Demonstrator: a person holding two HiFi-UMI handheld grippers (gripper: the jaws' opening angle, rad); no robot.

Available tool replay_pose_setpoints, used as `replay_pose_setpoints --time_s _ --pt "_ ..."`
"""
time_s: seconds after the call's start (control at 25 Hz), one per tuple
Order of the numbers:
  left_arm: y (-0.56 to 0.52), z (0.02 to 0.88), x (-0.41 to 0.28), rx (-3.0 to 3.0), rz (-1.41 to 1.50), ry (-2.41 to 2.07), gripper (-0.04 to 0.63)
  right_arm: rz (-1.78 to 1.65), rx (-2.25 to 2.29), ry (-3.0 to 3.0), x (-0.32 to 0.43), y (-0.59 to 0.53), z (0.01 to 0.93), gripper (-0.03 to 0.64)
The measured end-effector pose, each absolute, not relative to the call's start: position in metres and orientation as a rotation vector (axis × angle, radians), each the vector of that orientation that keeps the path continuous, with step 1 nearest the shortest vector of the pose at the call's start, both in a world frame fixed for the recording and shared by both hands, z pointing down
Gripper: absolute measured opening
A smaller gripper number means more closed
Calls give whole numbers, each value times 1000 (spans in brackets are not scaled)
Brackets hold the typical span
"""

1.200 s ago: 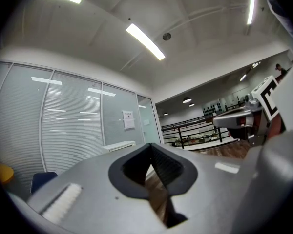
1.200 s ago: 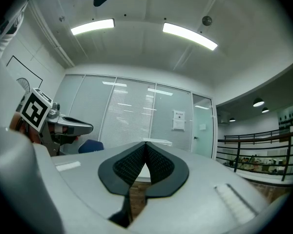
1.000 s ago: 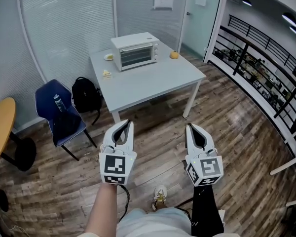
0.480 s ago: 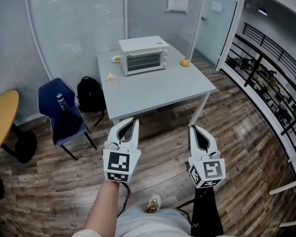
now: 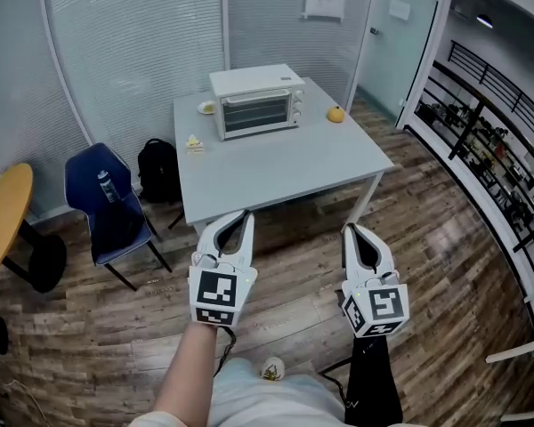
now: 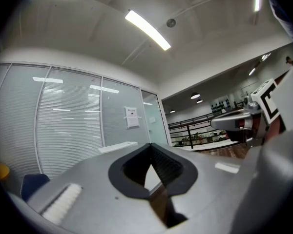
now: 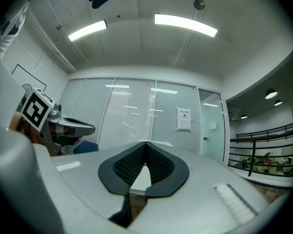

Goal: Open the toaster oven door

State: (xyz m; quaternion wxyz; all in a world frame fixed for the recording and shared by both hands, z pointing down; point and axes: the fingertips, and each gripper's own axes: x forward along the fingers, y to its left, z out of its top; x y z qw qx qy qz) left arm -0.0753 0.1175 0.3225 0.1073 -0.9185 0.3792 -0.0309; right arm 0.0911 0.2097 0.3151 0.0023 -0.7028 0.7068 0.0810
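Far back from the toaster oven (image 5: 256, 102), left gripper (image 5: 239, 215) & right gripper (image 5: 350, 230) sit pinched shut, empty; w/o spreading 1st they'd prob. bump its door (image 5: 254, 115), not grip it.

The toaster oven (image 5: 256, 102) is a small white box. It stands upright at the far end of the grey table (image 5: 285, 163). Its glass door (image 5: 253, 115) is shut and faces this way. Little knobs (image 5: 295, 107) sit to the right of the door.

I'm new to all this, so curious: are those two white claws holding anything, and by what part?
Nothing: the white left gripper and white right gripper are shut, empty.
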Motion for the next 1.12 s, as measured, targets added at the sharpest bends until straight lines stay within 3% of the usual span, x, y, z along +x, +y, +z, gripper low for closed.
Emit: replay_pose_setpoints --time_s 0.56,1.12 --pt "72 322 -29 -2696 -119 1087 57 240 -2215 2222 132 172 322 2" --pt "-55 324 17 -2704 -118 1055 57 249 -2237 2232 170 48 323 2"
